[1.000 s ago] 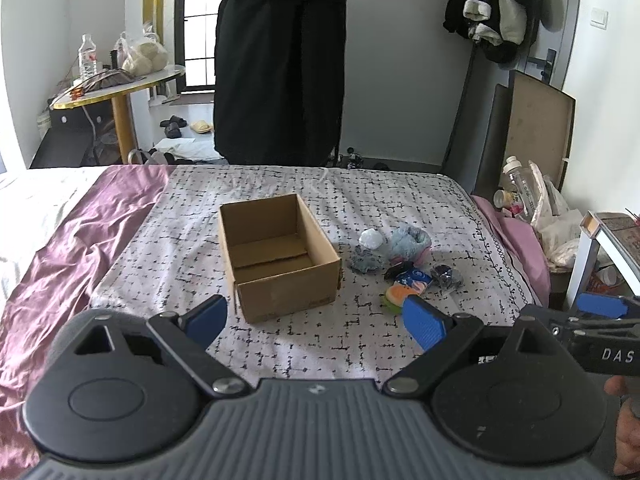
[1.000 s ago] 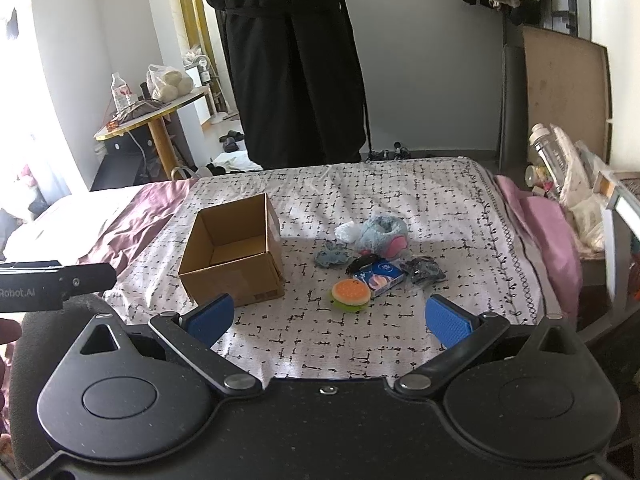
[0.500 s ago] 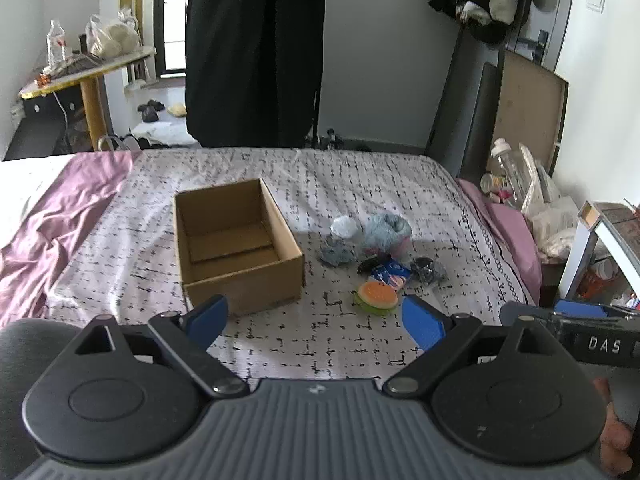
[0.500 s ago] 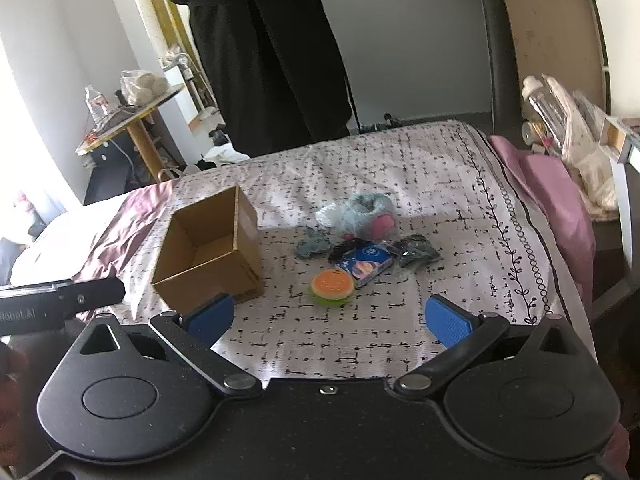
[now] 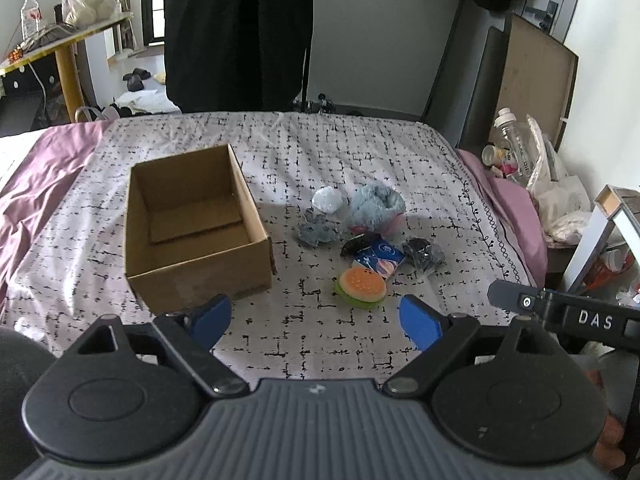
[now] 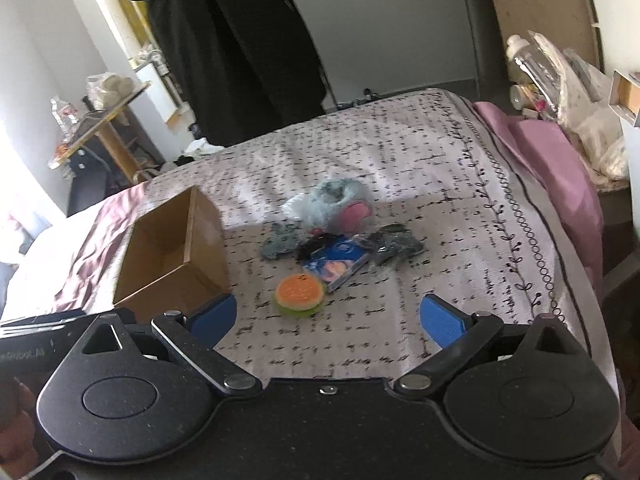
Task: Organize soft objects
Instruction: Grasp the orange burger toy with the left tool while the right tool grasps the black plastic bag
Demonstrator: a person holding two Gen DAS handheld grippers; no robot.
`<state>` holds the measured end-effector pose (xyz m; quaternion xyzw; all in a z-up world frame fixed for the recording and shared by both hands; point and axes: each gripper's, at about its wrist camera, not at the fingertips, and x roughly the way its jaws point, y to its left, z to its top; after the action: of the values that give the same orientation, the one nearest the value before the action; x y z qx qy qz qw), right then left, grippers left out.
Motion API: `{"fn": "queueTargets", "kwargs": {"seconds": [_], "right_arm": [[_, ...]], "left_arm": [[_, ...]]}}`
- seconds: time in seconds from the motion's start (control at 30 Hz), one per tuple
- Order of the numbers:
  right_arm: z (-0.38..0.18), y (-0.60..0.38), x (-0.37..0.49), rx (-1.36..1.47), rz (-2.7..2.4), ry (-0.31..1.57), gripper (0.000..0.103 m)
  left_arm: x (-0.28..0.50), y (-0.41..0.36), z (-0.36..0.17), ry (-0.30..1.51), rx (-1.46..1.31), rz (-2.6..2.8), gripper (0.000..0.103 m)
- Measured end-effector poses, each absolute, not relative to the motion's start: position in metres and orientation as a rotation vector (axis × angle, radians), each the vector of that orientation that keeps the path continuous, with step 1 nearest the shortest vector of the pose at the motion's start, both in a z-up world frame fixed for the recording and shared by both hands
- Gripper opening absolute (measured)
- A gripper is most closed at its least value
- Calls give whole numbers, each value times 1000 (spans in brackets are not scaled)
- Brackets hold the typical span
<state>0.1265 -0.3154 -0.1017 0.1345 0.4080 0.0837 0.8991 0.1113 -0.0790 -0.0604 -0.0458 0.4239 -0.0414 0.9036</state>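
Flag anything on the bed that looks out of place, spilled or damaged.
Nothing looks damaged or spilled. The cardboard box sits upright and holds no toys; the soft items, including the burger toy and blue plush, lie in a loose cluster beside it, unsorted.

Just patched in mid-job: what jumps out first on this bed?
An open cardboard box, holding nothing visible, sits left of centre on the patterned bedspread. Right of it lies a cluster of soft items: a burger toy nearest, a fluffy blue plush farthest. Both grippers hover with jaws open.
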Motion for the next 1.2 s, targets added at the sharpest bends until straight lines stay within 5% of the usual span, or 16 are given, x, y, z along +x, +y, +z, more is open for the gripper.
{"fn": "queueTargets", "kwargs": {"seconds": [0.43,1.2], "right_arm": [[-145,-337,179,434,144,927,68],[-228,-360,243,672,100,999,59]], "left_arm": [[163,-104,-95,954,-96,-105,87],[247,-134,-179,1127,-134,-116,72]]}}
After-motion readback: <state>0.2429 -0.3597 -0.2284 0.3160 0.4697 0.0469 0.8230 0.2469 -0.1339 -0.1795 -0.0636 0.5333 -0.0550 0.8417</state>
